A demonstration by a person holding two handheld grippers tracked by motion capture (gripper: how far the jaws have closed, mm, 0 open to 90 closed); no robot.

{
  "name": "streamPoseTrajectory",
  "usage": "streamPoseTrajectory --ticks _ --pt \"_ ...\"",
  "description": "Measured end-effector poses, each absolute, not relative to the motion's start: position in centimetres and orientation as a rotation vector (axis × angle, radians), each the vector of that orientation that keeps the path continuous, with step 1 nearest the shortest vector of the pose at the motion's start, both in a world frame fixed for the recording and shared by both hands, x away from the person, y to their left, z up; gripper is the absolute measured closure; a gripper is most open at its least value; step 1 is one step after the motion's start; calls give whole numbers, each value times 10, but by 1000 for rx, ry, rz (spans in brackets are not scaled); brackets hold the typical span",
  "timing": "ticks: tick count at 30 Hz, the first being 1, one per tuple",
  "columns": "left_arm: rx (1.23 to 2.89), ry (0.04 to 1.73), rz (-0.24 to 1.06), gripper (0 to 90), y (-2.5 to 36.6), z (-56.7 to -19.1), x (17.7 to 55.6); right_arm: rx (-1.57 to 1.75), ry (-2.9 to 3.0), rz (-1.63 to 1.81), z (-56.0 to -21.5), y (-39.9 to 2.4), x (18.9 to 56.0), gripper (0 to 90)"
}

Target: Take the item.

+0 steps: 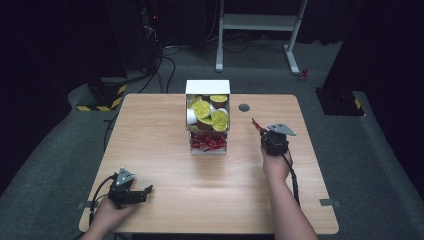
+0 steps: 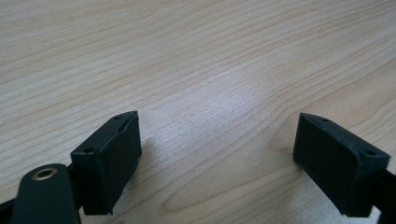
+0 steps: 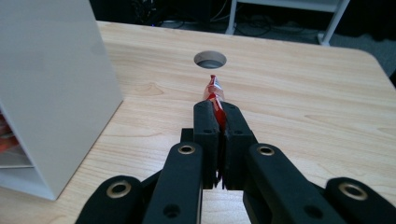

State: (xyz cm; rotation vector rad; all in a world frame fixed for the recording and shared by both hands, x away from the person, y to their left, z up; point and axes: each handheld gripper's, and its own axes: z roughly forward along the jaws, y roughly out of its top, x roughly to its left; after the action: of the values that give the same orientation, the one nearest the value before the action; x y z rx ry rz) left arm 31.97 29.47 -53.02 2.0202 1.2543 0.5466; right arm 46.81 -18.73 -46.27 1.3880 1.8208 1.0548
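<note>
The right gripper (image 3: 218, 116) clamps a red sachet (image 3: 215, 91), its tip sticking out past the jaws. The left gripper (image 2: 217, 144) rests spread wide on the table (image 2: 210, 56), holding nothing.

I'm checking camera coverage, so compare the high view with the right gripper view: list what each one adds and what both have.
High view: the yellow-lidded cups and red packets inside the white box, plus the open left gripper near the table's front left corner.

Right gripper view: a close look at the right gripper shut on one red packet.

Both: the wooden table, the box's wall, the round hole and that held packet.
</note>
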Motion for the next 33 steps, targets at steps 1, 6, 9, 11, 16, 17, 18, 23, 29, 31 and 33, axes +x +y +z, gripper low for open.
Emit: streamPoseTrajectory --ticks 1,6,9,11,16,17,18,23,29,31,33 --pt "2019 1255 546 156 295 -530 320 1393 1824 1052 -464 -187 471 875" --pt "2020 1254 547 156 295 -530 320 1418 1831 1026 -471 -185 476 875" --pt "2021 1254 547 156 295 -530 320 1422 1834 1009 -475 -185 477 873" --pt "2021 1254 548 156 295 -530 320 1436 1834 1005 -476 -185 476 871" --pt "2021 1254 548 156 295 -530 320 1444 1843 971 -483 -185 474 863" --pt "2021 1254 548 156 295 -530 320 1440 1850 959 -486 -185 474 863" --pt "2020 1254 548 156 295 -530 320 1445 1863 945 -490 -185 474 861" --pt "2020 1254 548 156 295 -530 320 1467 1907 903 -503 -185 471 858" --pt "2021 1254 548 156 295 -530 320 1498 1938 869 -512 -186 467 854" --pt "2020 1254 548 156 295 -530 320 1494 1952 856 -515 -186 466 853" --pt "2021 1254 548 156 295 -530 320 1506 1952 859 -517 -186 465 848"
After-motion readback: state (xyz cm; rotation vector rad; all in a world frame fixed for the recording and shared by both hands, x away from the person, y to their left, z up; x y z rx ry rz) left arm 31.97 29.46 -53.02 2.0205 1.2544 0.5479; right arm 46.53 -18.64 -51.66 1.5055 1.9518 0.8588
